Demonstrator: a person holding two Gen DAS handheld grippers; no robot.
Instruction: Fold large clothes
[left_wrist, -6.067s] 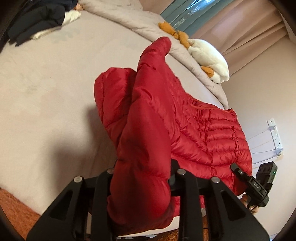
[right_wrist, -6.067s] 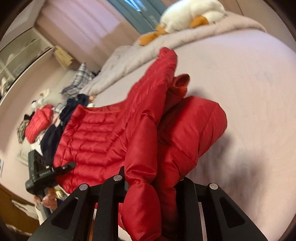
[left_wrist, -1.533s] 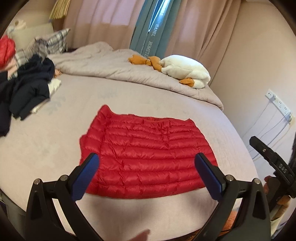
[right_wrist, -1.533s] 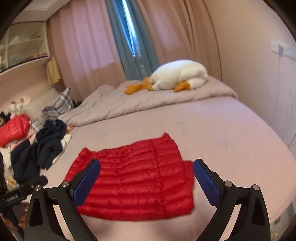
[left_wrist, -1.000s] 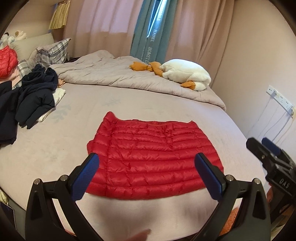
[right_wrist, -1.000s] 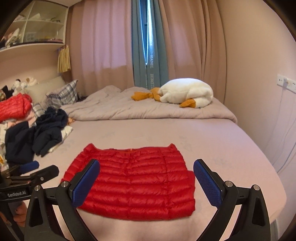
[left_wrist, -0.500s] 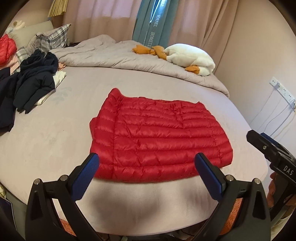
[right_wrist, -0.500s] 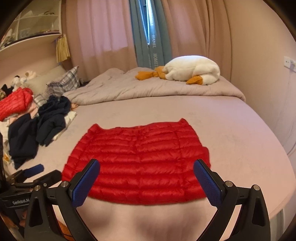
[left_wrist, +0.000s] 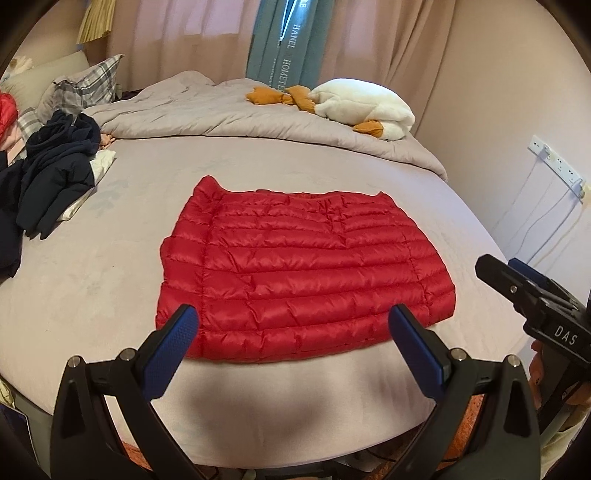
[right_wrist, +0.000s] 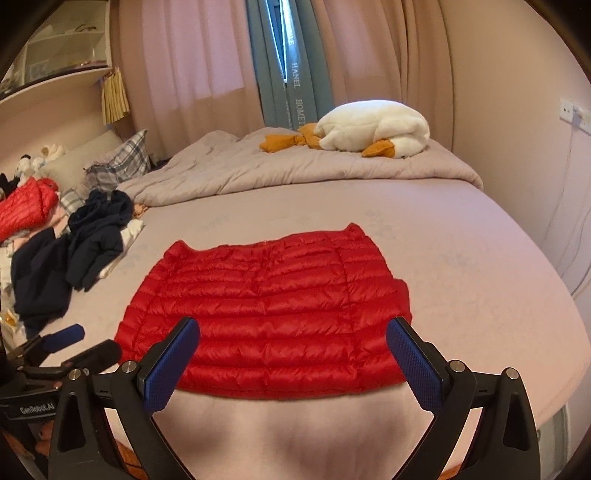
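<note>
A red quilted down jacket (left_wrist: 299, 269) (right_wrist: 266, 310) lies flat on the bed as a folded rectangle, sleeves tucked out of sight. My left gripper (left_wrist: 293, 343) hovers open just in front of the jacket's near edge, nothing between its blue pads. My right gripper (right_wrist: 291, 347) is also open, held above the same near edge. Each gripper shows in the other's view: the right one (left_wrist: 517, 280) at the right edge, the left one (right_wrist: 70, 343) at the lower left.
The bed sheet (left_wrist: 92, 280) runs wide around the jacket. A pile of dark clothes (left_wrist: 48, 173) (right_wrist: 77, 258) lies at the left, a crumpled grey duvet (left_wrist: 221, 118) and a white plush goose (right_wrist: 373, 125) at the back. Another red jacket (right_wrist: 26, 210) sits far left. Wall sockets (left_wrist: 554, 162) with cables are on the right.
Six seconds ago both grippers were shut on the lifted jacket; now it lies folded and both are open. Over the last second both cameras tilted slightly and the jacket looms a little larger.
</note>
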